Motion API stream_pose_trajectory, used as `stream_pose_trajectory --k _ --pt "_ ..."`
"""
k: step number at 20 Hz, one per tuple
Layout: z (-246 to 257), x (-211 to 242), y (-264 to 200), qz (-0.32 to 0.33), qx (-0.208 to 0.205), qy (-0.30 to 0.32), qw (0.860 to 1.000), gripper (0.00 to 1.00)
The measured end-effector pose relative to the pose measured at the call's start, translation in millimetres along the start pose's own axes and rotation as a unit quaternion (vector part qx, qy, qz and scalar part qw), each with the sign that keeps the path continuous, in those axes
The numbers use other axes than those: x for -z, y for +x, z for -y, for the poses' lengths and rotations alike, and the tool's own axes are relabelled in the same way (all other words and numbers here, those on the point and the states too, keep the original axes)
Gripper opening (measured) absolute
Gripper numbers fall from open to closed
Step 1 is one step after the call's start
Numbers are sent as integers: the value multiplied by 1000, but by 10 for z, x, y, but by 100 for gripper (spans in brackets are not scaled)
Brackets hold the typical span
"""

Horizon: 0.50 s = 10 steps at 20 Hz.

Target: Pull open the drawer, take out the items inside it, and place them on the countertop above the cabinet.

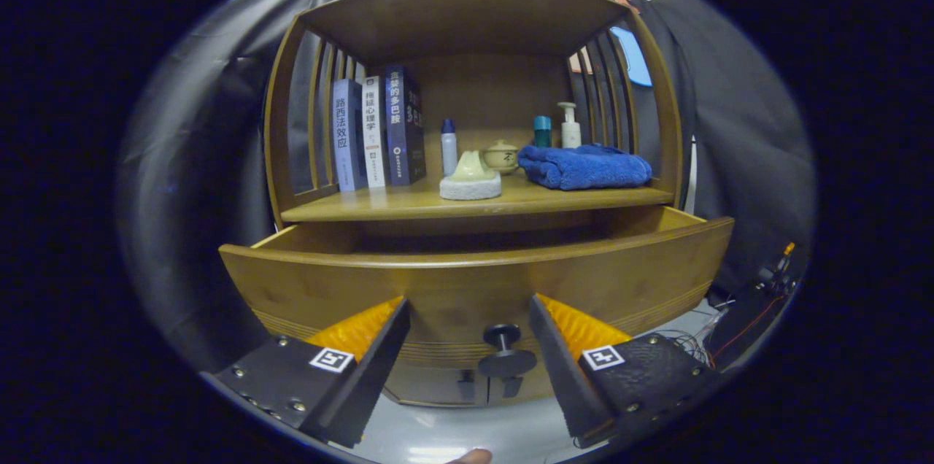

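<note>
The wooden cabinet's drawer (467,281) stands pulled out toward me, and its inside is hidden behind its front panel. A dark round knob (502,336) sticks out low on the drawer front. My gripper (467,318) is open, its fingers spread either side of the knob and a little short of it, touching nothing. On the countertop (408,207) above the drawer lie a folded blue towel (584,166), a pale soap on a white stone dish (471,179), a small lidded pot (501,155), a white bottle (449,147), a teal bottle (541,131) and a pump bottle (569,126).
Three upright books (376,132) stand at the countertop's left end against the slatted side. A top shelf board (460,8) roofs the countertop. Lower cabinet doors (467,384) sit beneath the drawer. Cables and electronics (766,289) lie on the floor to the right.
</note>
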State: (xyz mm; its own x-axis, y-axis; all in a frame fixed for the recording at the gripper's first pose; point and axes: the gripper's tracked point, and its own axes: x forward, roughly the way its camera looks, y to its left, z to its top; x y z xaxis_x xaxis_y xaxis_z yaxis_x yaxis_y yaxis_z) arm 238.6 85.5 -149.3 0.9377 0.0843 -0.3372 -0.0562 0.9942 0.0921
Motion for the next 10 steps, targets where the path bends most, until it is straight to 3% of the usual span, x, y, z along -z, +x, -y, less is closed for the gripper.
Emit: stream_pose_trajectory --k 10 --pt "-28 -94 484 7 6 6 1000 98"
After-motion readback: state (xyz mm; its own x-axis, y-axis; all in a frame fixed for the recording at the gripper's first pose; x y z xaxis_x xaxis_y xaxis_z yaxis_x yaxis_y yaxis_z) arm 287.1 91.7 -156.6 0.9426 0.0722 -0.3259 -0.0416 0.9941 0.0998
